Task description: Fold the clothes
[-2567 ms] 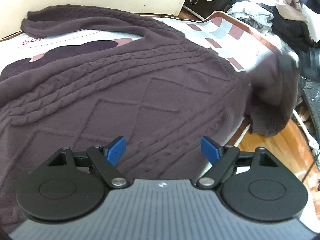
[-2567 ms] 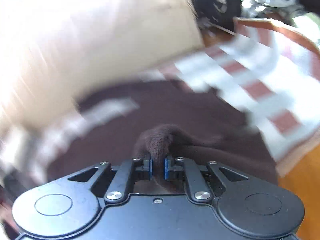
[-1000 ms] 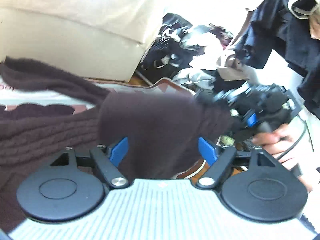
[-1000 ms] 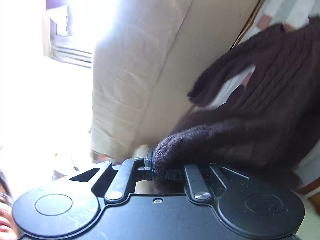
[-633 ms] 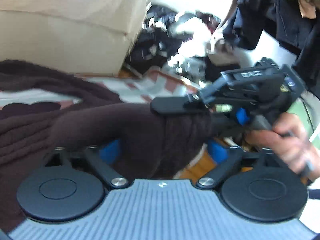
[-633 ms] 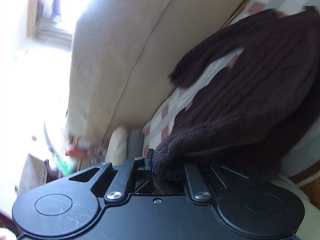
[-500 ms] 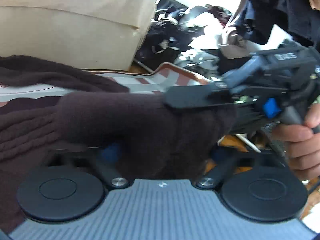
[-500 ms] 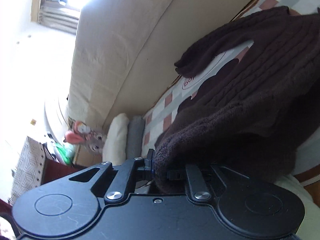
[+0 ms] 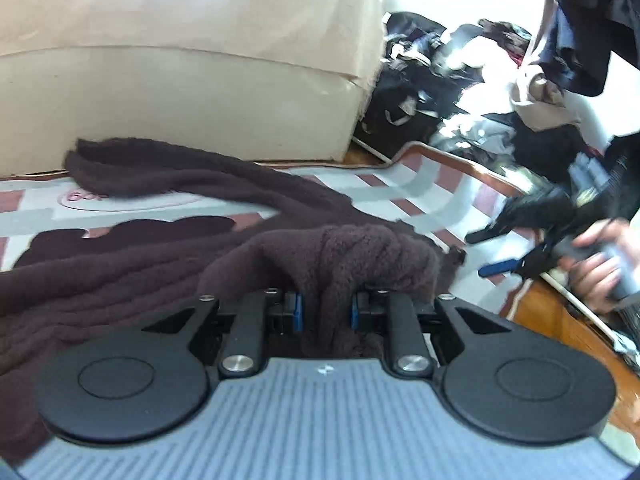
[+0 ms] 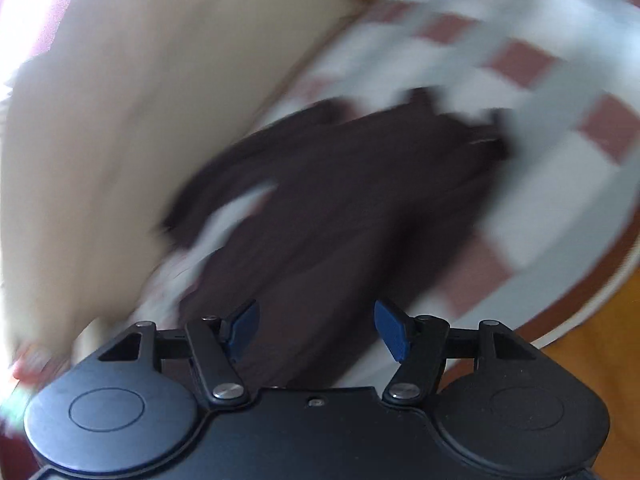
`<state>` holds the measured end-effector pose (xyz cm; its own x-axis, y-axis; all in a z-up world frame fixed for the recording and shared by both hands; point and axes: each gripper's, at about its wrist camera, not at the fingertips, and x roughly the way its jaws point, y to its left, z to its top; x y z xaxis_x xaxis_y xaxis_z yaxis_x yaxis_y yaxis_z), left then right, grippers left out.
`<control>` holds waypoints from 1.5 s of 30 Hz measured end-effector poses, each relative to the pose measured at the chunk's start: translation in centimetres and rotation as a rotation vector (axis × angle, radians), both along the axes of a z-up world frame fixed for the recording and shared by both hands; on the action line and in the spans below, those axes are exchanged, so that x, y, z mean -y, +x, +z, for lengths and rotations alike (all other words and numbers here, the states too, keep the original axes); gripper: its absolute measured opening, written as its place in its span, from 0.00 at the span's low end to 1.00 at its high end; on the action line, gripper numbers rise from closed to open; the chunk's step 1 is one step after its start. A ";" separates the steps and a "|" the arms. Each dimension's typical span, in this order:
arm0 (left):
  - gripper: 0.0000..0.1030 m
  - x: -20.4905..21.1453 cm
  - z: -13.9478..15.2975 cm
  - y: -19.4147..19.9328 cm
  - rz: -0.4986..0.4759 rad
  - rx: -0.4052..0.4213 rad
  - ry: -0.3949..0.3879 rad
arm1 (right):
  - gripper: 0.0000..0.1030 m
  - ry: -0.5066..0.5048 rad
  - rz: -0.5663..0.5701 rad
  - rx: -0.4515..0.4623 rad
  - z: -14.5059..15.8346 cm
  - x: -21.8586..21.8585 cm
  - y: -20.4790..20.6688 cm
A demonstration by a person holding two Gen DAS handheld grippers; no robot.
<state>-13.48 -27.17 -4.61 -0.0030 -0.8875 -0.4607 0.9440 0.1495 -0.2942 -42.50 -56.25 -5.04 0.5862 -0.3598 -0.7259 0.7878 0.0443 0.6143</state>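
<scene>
Two grippers are trading the brown sweater (image 9: 168, 248) over the checked mat (image 9: 416, 196).

I am seeing my left gripper (image 9: 326, 314) pinching a bunched fold of the sweater, its jaws having just been closing with the knit packed between the blue pads (image 9: 297, 312). My right gripper (image 10: 316, 330) is standing spread, its jaws having just been opening, with nothing between the fingers (image 10: 390, 334); the sweater is lying below them on the mat, though that view is blurring badly. The rest of the garment is lying spread across the mat beside the cream sofa (image 9: 180, 80). A hand (image 9: 596, 268) is showing at the right edge.
</scene>
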 end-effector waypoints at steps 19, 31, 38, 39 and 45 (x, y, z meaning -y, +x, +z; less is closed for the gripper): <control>0.19 -2.4 8.5 -2.3 -0.166 -0.101 -0.051 | 0.09 -0.495 -0.044 -0.270 4.4 -7.5 -2.0; 0.22 -1.6 -2.9 -6.2 -0.252 -0.480 0.472 | 0.41 -0.221 0.034 -0.732 -5.1 -7.2 -1.5; 0.22 -1.1 -3.5 -5.3 -0.282 -0.493 0.459 | 0.43 -0.408 0.094 -0.517 3.4 -9.0 -0.8; 0.22 -0.9 -3.2 -5.1 -0.293 -0.484 0.451 | 0.43 -0.416 0.162 -0.405 4.1 -9.7 -0.3; 0.23 0.8 -1.8 -0.6 -0.192 -0.548 0.364 | 0.54 -0.362 0.615 0.087 5.9 -12.0 6.0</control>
